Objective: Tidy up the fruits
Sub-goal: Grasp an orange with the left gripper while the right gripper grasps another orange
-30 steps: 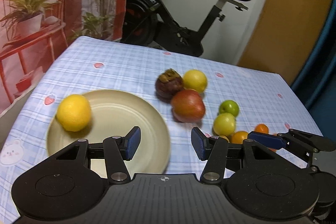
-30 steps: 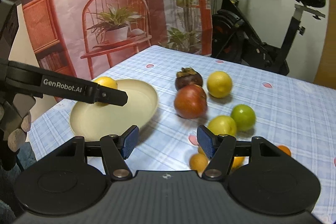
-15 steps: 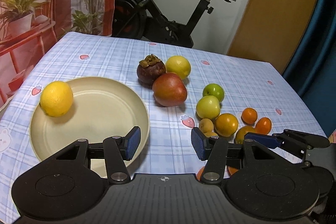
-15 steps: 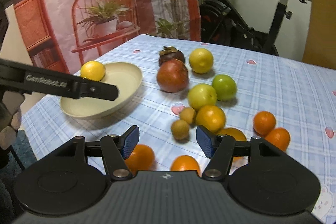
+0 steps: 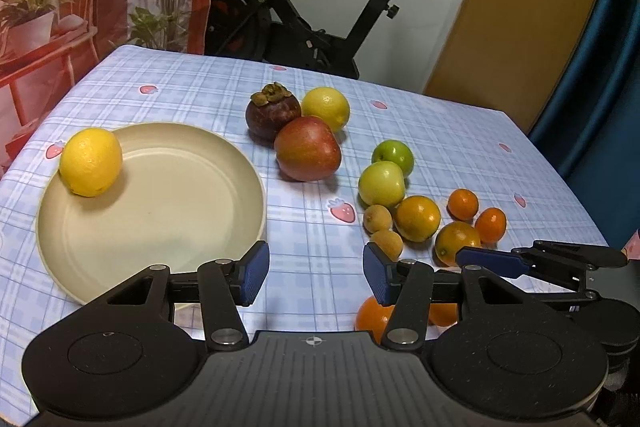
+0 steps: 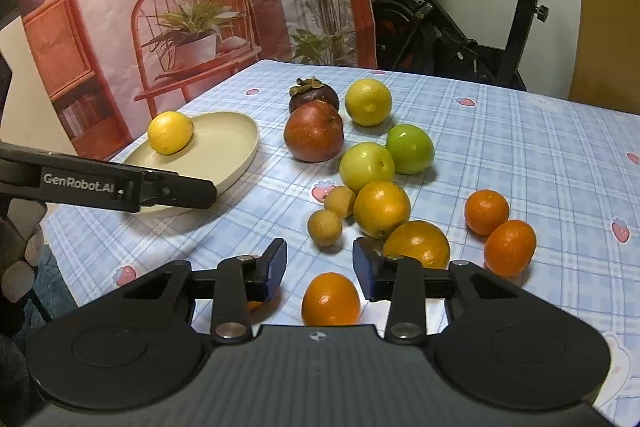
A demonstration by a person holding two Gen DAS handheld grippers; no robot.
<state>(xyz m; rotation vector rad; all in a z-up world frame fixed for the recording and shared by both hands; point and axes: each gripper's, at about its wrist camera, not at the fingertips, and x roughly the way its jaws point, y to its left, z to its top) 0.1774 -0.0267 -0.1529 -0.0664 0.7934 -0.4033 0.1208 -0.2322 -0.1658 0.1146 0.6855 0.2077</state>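
- A black exercise bike (image 5: 304, 23) stands behind a tabletop (image 5: 440, 131) covered in blue checked cloth with strawberry prints
- A round cream plate (image 5: 160, 211) holds one yellow lemon (image 5: 91, 162) at its far left rim
- Beside the plate lie a dark purple mangosteen (image 5: 273, 111), a second lemon (image 5: 325, 108) and a red apple (image 5: 308, 153), with green, orange and small tan fruits to their right
- The left hand-held gripper (image 5: 315, 274) hangs over bare cloth, jaws apart and empty
- The right hand-held gripper (image 6: 319, 269) has just been narrowing its jaws; a small orange mandarin (image 6: 330, 299) sits between them, untouched
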